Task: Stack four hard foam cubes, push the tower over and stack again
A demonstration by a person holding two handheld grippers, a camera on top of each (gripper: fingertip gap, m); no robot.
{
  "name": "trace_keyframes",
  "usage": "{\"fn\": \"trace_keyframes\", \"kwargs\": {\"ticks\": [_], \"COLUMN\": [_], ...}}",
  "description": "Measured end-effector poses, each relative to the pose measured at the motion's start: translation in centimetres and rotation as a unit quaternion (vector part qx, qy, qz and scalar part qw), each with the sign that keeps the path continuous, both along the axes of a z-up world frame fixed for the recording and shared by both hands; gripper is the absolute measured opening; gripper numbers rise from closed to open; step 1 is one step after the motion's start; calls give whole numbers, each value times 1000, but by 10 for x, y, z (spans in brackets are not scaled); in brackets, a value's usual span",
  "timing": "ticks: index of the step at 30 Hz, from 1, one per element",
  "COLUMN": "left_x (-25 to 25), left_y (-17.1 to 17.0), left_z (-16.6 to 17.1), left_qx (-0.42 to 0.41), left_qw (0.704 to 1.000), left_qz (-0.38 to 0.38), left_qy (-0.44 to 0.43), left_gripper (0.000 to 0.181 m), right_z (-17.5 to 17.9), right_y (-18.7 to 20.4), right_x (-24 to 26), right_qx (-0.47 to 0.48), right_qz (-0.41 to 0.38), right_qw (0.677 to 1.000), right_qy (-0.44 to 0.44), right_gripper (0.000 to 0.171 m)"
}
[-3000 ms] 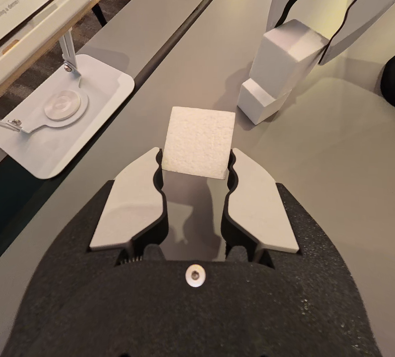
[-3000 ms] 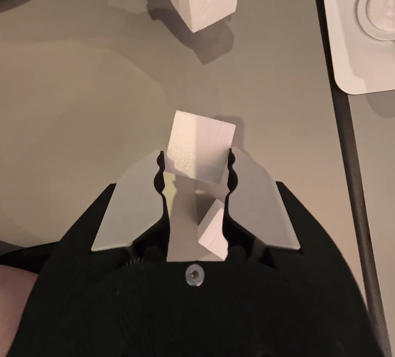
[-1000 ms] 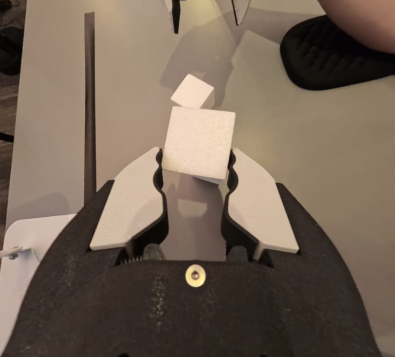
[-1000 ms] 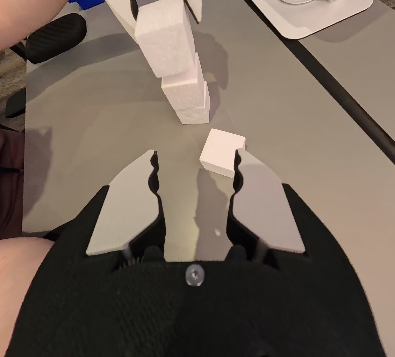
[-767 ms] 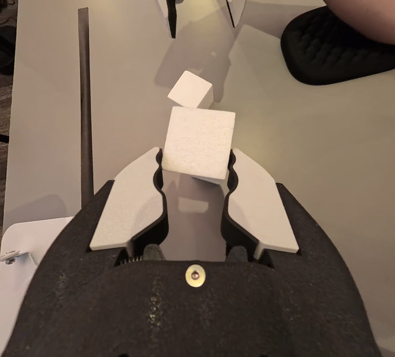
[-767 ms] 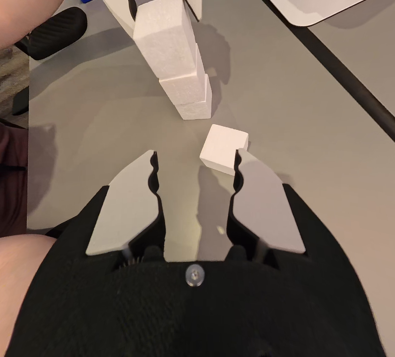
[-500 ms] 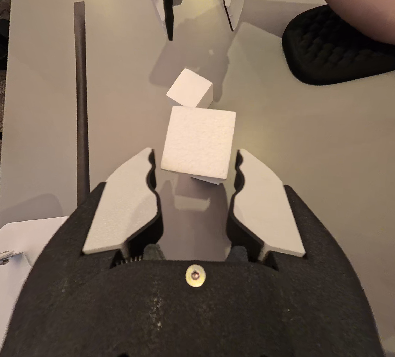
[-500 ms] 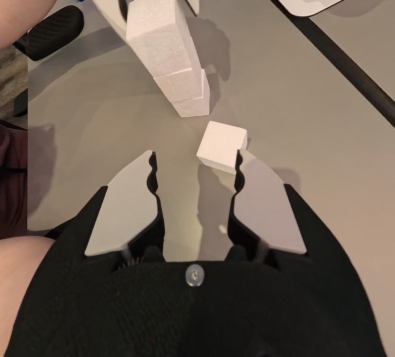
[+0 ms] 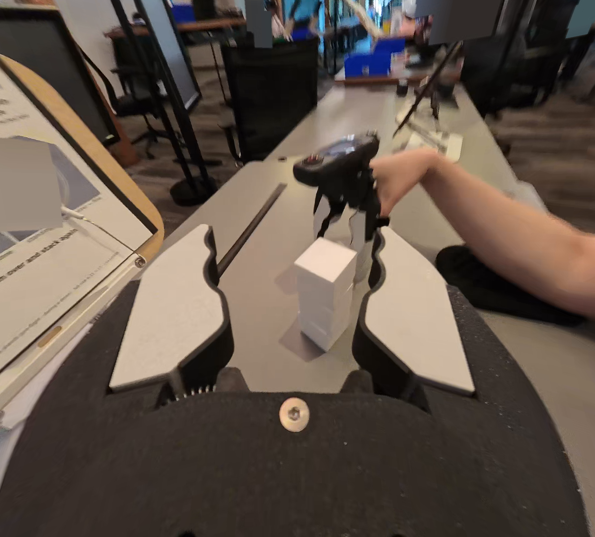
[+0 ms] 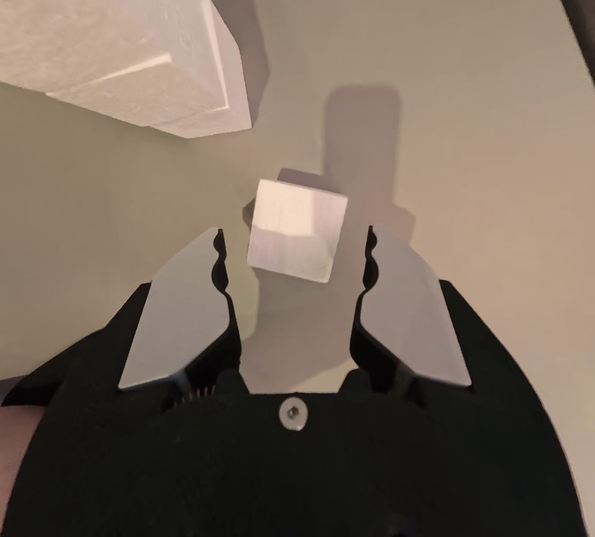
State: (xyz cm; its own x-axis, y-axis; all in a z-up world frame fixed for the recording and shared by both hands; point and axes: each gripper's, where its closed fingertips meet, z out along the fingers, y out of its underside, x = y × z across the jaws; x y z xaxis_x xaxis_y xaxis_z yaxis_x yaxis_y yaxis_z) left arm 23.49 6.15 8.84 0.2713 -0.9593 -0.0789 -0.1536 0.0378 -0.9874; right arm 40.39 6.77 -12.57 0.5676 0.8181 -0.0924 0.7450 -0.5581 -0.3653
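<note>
left wrist view shows the whole scene: a tower of three white foam cubes (image 9: 325, 293) standing upright mid tabletop (image 9: 257, 306), framed between the wide-open, empty fingers of the left gripper (image 9: 294, 251), not touching either. beyond it the right gripper (image 9: 341, 232) points down behind the tower, held by a hand (image 9: 399, 177). a tablet on a stand (image 9: 64, 232) sits at the tabletop's left edge, a black pad (image 9: 483, 290) to the right. right wrist view looks straight down instead: a loose 4th cube (image 10: 296, 228) lies on the tabletop just past the open, empty right fingers (image 10: 180, 306), w/ a gap on both sides. tower fills that view's top-left corner, near the cube but apart. bare tabletop around the loose cube.
</note>
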Motion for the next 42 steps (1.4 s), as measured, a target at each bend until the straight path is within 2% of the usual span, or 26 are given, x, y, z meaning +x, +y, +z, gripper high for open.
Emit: {"fn": "trace_keyframes", "kwargs": {"ticks": [4,5,7,10,13,16,18,20,22,25,28,32,42], "left_x": [-22,-26,-33,-45,-57,-63,-67,-68,-69,-71,-71,-68,-57], "left_y": [-20,-23,-27,-23,-20,-27,-31,-33,-31,-28,-30,-31,-33], "left_z": [37,43,46,44,48,60,65,66,64,62,62,60,51], "left_qx": [-21,-30,-43,-22,-7,-2,-5,-8,-9,-8,-7,-7,-1], "left_qw": [995,993,993,996,996,994,992,992,993,993,994,994,997], "left_qz": [-13,-18,-18,20,50,37,27,18,23,33,27,22,19], "left_qy": [-101,-110,-105,-81,-76,-104,-120,-124,-119,-112,-110,-106,-72], "left_gripper": [83,82,78,75,72,69,68,68,68,68,68,68,68], "right_z": [-12,-11,-5,21,77,153,195,212,206,175,168,151,153], "right_y": [-2,-4,-6,-6,6,12,-2,-19,-25,-15,-14,-15,-11], "right_x": [6,5,9,17,18,-9,-40,-69,-92,-108,-115,-119,-112], "right_qx": [-23,-29,-25,9,106,227,283,311,310,297,294,298,304], "right_qz": [5,6,7,-15,-53,-30,44,124,171,187,196,217,203], "right_qw": [999,999,1000,999,986,938,886,839,820,839,827,832,818], "right_qy": [-23,-15,-8,30,116,259,366,428,450,416,437,415,445], "right_gripper": [67,59,59,59,59,59,59,59,59,59,58,58,58]}}
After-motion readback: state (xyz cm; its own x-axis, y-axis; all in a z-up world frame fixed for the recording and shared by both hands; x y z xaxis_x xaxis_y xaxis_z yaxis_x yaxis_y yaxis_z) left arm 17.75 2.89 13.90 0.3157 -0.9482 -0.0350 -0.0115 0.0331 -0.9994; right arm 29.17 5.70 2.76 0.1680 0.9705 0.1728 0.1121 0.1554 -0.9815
